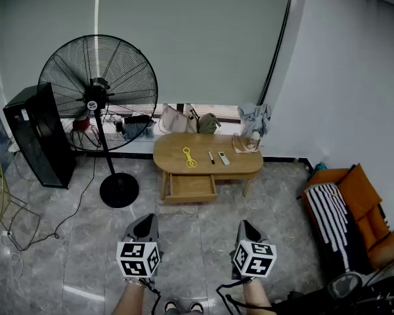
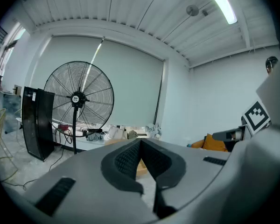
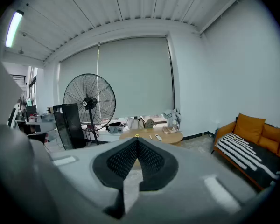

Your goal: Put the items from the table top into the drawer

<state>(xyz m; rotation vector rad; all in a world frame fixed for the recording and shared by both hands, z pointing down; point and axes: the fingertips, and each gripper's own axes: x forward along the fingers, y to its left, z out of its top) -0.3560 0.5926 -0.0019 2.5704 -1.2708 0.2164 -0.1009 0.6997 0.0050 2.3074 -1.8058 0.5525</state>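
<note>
**Left gripper** (image 1: 146,219): fingers (image 2: 130,158) pressed together, nothing between them. Hangs low over the grey floor (image 1: 203,241), well apart from the worktop.

**Right gripper** (image 1: 245,224): fingers (image 3: 149,160) likewise together, empty.

**Floor between grippers and furniture:** bare and wide, good room for a straight approach. Fan (image 1: 98,97) base and a trailing cable (image 1: 72,209) to the left, orange sofa (image 1: 354,209) to the right, both clear of the middle lane.

**Drawer** (image 1: 192,186): already pulled out under the front of the worktop, left of centre, apparently empty. Juts toward the approach, so worth coming in from above and not catching its front edge.

**Worktop** (image 1: 167,151): low, oval, wooden.

**Items on it, none yet moved:**
- Yellow looped tool (image 1: 189,157): probably light, stiff plastic. Best pinched across its narrow middle.
- Pen (image 1: 211,157): light, slim, likely to roll. Best taken across the barrel at mid-length.
- Remote (image 1: 223,158): light, rigid, likely smooth (may slip under a shallow pinch). Best gripped across the long sides.
- Folded pinkish item (image 1: 245,144): at the right rear, near the rim. Looks soft or floppy, exact make unclear. Best pinched at an edge and lifted slowly.

The first three lie close together just behind the drawer, so little room for spread fingers between them.

**Behind:** bags (image 1: 177,120) on the sill, touching nothing on the worktop.
</note>
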